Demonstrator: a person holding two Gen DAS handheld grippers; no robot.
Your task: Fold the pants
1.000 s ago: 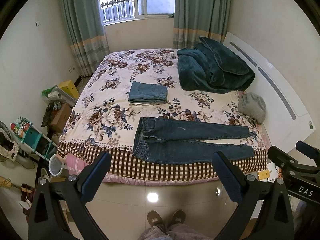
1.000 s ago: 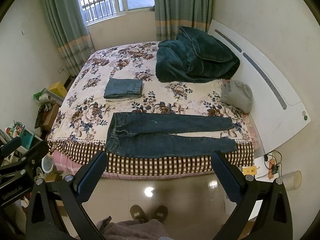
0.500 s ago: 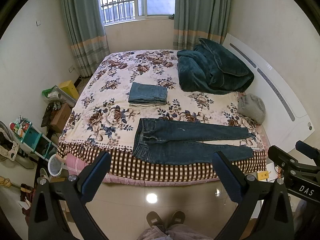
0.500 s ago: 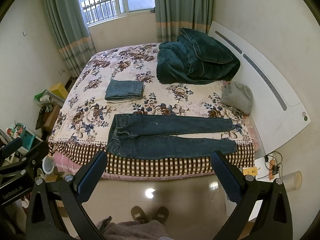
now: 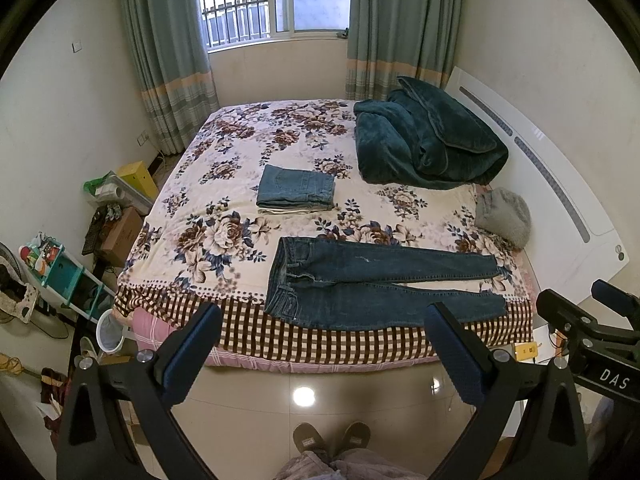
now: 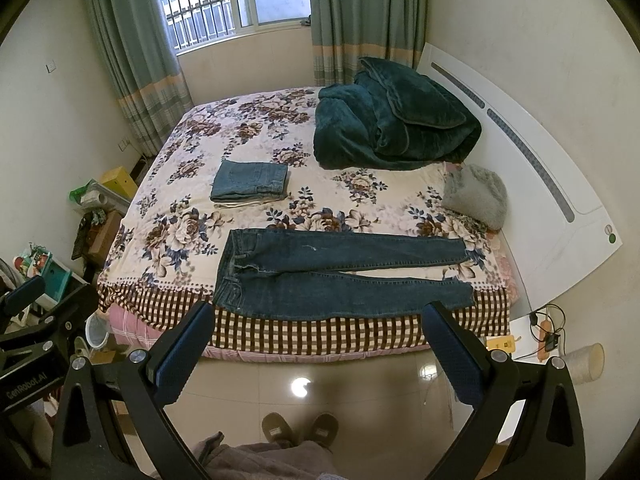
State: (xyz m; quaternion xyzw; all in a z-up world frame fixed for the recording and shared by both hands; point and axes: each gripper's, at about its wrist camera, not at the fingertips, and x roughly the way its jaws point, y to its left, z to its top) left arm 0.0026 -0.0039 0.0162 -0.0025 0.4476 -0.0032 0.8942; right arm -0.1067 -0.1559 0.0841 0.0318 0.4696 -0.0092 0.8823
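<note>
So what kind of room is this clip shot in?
A home bedroom, most likely: a bed with a floral sheet and white headboard, a rumpled green blanket, and curtained window. Dark jeans lie flat near the bed's edge.

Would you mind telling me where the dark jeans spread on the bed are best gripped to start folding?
Probably grip the dark jeans from the bed's near edge: one set of jaws at the waistband corner, the other at the near leg's cuff. They lie flat, that leg along the edge.
</note>
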